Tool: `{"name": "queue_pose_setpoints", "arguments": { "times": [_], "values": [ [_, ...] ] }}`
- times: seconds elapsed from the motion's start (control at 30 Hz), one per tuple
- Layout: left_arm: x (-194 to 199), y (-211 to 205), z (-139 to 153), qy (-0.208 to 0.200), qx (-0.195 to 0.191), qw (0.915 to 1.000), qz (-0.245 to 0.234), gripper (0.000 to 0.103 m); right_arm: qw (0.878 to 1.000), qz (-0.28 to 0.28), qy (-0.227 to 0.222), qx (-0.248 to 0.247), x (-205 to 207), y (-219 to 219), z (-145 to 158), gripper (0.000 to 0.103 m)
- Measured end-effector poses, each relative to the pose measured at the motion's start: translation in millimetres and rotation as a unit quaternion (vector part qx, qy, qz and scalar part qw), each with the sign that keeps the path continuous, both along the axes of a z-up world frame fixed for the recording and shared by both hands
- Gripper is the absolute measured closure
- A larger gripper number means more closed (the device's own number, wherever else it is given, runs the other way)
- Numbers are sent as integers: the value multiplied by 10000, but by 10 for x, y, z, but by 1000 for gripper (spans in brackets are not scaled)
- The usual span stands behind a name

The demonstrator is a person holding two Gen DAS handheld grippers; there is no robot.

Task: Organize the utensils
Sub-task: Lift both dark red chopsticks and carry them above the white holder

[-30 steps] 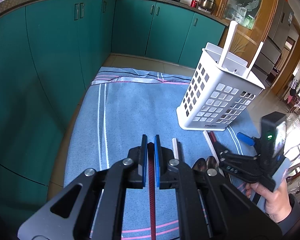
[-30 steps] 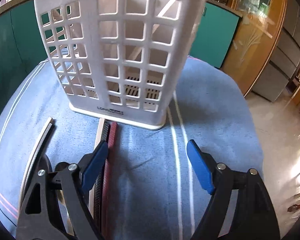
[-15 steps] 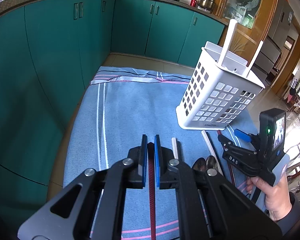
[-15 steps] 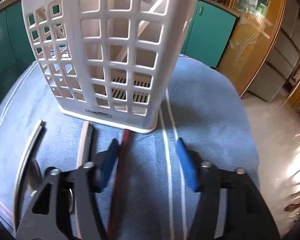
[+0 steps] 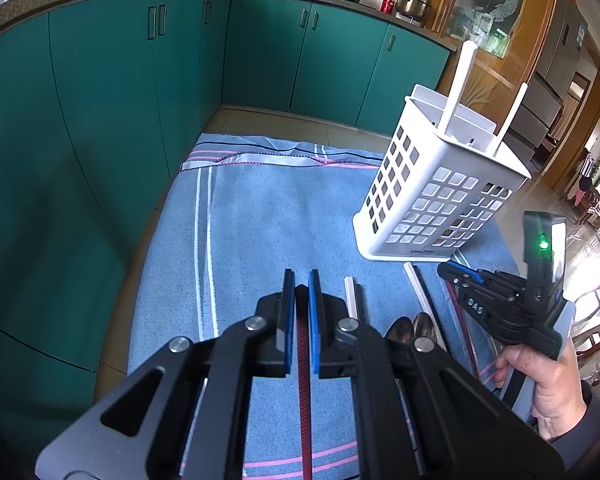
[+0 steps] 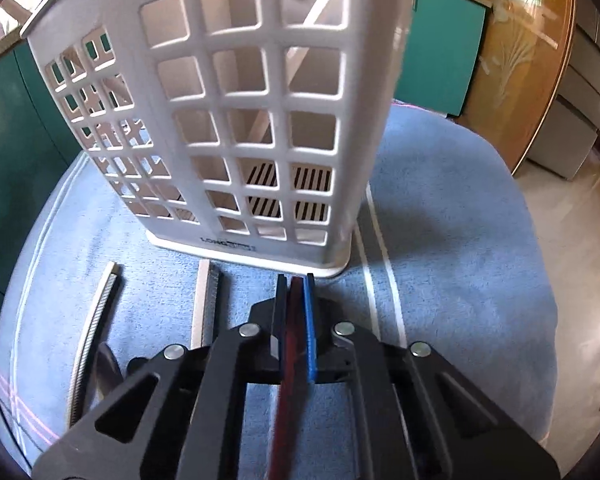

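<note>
A white slotted utensil basket [image 5: 440, 204] [image 6: 240, 120] stands on the blue towel [image 5: 260, 220], with two white handles [image 5: 456, 88] sticking out of its top. My left gripper [image 5: 301, 280] is shut on a dark red chopstick [image 5: 305, 364] that runs back between its pads. My right gripper [image 6: 294, 280] [image 5: 458, 272], held by a hand [image 5: 548, 384], is shut on a second dark red chopstick [image 6: 290, 344] just in front of the basket's base. Two white-and-black handles [image 6: 205, 300] [image 6: 100, 312] lie flat to its left.
Two spoon bowls [image 5: 410, 326] show between the grippers, partly hidden by my left gripper's frame. Teal cabinets [image 5: 100, 120] wall off the left and far sides. The towel's right edge [image 6: 540, 280] drops to a shiny floor.
The right gripper's jaws went from wide open to shut on the dark red chopstick while it shifted toward the basket. The left gripper stayed as it was.
</note>
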State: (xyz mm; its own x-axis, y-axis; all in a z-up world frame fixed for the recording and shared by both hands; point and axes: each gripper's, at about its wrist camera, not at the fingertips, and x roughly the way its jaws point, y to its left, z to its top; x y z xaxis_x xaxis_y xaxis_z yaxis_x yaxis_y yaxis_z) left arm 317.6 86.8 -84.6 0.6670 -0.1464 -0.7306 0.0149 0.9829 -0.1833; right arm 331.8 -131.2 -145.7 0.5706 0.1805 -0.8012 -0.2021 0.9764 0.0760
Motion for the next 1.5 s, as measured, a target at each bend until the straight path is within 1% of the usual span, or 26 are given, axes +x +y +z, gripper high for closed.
{"name": "queue_pose_setpoints", "arguments": {
  "times": [0.1,0.23,0.33,0.4,0.47,0.53,0.57,0.7,0.77,0.83,0.93,1.0,1.2,1.5],
  "values": [
    [-22,8,41,-51,-21,10000,-15,97,9995,67,-155,264,-144,-47,206,97],
    [-91,-3,150,-168,-38,9998,-58,97,9962,219,-568,628,-503,-132,646,97],
    [-210,-68,337,-355,-5,9992,-183,97,9915,355,-927,844,-818,-206,1031,97],
    [-362,-153,550,-616,69,9976,-298,97,9865,438,-1266,937,-1075,-255,1343,97],
    [-508,-227,739,-845,131,9956,-371,97,9818,501,-1531,1005,-1286,-270,1560,97],
    [-639,-296,882,-1008,259,9937,-415,97,9772,544,-1759,1058,-1456,-323,1763,97],
    [-693,-322,940,-1068,265,9929,-441,97,9736,529,-1923,1114,-1558,-371,1882,97],
    [-916,-417,1199,-1387,385,9886,-451,97,9661,468,-2303,1073,-1795,-413,2113,97],
    [-1026,-445,1334,-1570,441,9857,-423,97,9636,445,-2385,1126,-1893,-476,2171,97],
    [-1107,-450,1437,-1712,378,9836,-413,97,9624,471,-2421,1136,-1977,-519,2226,97],
    [-1185,-458,1525,-1852,403,9812,-368,97,9594,427,-2545,1138,-2076,-574,2265,97],
    [-1214,-468,1550,-1871,404,9808,-384,97,9585,410,-2579,1146,-2107,-592,2274,97],
    [-1239,-528,1545,-1846,455,9805,-500,97,9619,460,-2492,1029,-2154,-605,2250,97],
    [-1237,-519,1540,-1820,422,9805,-601,97,9661,598,-2285,1041,-2165,-456,2194,97]
  ]
}}
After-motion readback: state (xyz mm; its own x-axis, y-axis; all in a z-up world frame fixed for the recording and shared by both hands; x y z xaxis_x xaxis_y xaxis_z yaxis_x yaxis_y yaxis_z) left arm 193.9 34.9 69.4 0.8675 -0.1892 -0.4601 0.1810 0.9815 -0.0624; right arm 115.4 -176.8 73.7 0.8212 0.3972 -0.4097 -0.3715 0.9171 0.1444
